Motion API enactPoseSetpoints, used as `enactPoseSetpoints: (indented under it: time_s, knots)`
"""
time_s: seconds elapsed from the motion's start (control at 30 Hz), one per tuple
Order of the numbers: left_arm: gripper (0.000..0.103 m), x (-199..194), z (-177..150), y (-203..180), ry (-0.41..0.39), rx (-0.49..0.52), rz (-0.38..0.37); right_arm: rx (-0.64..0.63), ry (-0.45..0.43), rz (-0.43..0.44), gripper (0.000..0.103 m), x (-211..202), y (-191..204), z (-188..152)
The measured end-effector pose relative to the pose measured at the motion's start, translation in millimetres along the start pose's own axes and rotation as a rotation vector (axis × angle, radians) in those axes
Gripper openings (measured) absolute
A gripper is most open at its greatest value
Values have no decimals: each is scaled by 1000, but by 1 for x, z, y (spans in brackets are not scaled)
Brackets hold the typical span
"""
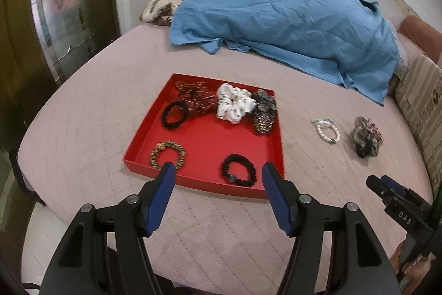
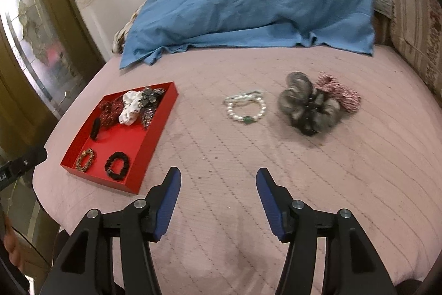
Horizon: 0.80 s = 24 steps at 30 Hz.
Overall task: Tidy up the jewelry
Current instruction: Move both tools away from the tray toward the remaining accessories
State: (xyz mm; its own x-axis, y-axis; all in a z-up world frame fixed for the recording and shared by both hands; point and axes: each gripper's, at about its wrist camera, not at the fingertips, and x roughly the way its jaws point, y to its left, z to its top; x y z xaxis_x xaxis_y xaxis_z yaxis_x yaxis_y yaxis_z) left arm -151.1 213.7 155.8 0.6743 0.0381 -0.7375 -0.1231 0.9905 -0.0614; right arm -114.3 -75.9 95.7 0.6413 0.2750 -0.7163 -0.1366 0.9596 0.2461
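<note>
A red tray lies on the pink bed and holds several scrunchies and hair ties, among them a white scrunchie, a gold tie and a black tie. To its right on the cover lie a pearl bracelet, a grey scrunchie and a red-and-white scrunchie. My left gripper hangs open over the tray's near edge, nothing between its fingers. My right gripper is open above bare cover, short of the bracelet.
A blue cloth covers a heap at the back of the bed. Striped cushions line the right side. A door with frosted glass stands at the left. The right gripper's tip shows in the left wrist view.
</note>
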Motion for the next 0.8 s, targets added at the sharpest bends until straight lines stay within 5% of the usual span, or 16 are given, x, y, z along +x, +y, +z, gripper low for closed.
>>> enactPoseSetpoints:
  time_s: [0.8]
  knots:
    - [64,17,-11,-75,57,159,-78,95,-27,-155,62,-16,-107,-12]
